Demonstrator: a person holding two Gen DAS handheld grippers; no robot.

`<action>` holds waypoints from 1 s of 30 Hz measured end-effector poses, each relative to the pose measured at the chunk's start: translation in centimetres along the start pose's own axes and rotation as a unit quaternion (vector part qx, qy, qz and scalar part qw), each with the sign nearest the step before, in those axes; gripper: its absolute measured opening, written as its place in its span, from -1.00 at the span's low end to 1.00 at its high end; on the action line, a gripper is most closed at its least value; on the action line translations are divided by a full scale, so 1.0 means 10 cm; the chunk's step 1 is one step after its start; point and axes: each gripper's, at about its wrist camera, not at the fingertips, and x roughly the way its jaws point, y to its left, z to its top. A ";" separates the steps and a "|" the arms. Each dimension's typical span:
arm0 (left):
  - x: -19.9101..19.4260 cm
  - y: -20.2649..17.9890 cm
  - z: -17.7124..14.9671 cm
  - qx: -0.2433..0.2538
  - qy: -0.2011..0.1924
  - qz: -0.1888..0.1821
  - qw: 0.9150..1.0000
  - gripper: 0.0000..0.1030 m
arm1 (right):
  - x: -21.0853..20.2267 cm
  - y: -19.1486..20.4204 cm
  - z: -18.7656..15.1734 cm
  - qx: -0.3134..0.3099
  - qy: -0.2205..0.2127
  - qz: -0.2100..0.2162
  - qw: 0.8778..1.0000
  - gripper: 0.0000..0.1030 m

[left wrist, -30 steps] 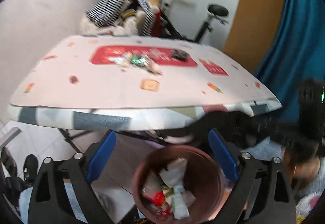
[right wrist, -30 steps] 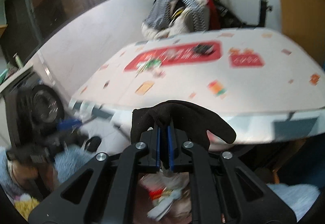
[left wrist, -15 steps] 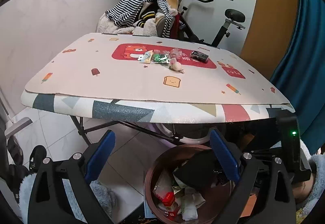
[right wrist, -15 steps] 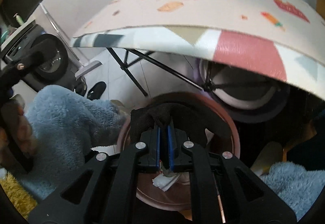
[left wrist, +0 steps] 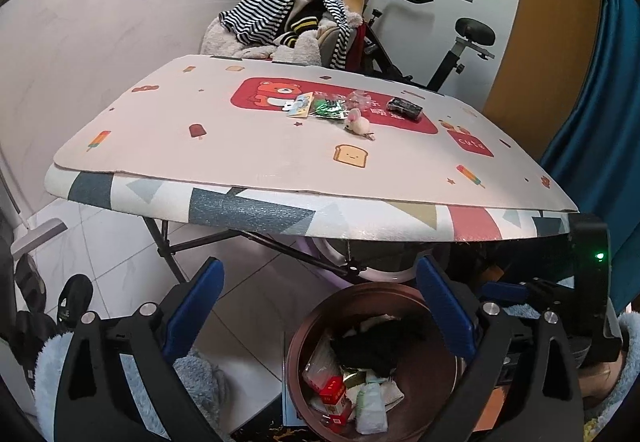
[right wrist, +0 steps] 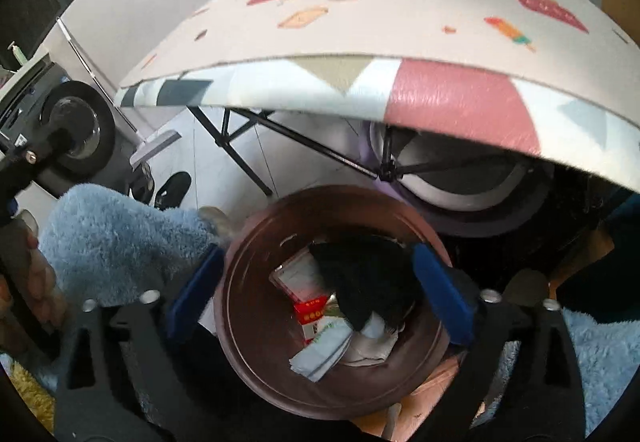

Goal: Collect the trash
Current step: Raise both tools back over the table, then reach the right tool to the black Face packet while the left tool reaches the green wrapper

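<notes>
A: Any writing you can read?
B: Only "cute", white letters on a small red patch (left wrist: 469, 144) printed on the counter (left wrist: 248, 145) mat, toward its four o'clock corner.
A: The large red bear panel (left wrist: 320, 103)?
B: White characters, too blurred.

This is a lived-in room of a home, used for many things at once. A folding bench (left wrist: 240, 145) wears a child's play mat printed with a bear, toast and ice lollies. Behind it an exercise bike (left wrist: 452, 53) stands against the wall, next to a chair heaped with striped and fleecy clothes (left wrist: 288, 17). The floor is pale tile (left wrist: 112, 242), with a black shoe (left wrist: 74, 302) left on it. A blue curtain (left wrist: 596, 113) hangs at the side, and a washing machine's round door (right wrist: 76, 129) shows nearby.
</notes>
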 end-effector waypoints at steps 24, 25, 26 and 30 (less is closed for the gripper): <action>0.08 0.02 0.74 0.032 -0.064 0.035 0.997 0.89 | -0.50 -0.45 0.67 0.011 -0.089 -0.049 0.995 0.89; 0.09 0.02 0.80 0.033 -0.067 0.033 0.997 0.89 | -0.53 -0.46 0.74 0.003 -0.092 -0.051 0.994 0.89; 0.11 0.01 0.86 0.036 -0.070 0.031 0.996 0.89 | -0.54 -0.47 0.79 -0.003 -0.094 -0.051 0.994 0.89; 0.21 0.01 1.07 0.044 -0.076 0.027 0.996 0.89 | -0.60 -0.53 1.05 -0.029 -0.101 -0.053 0.993 0.89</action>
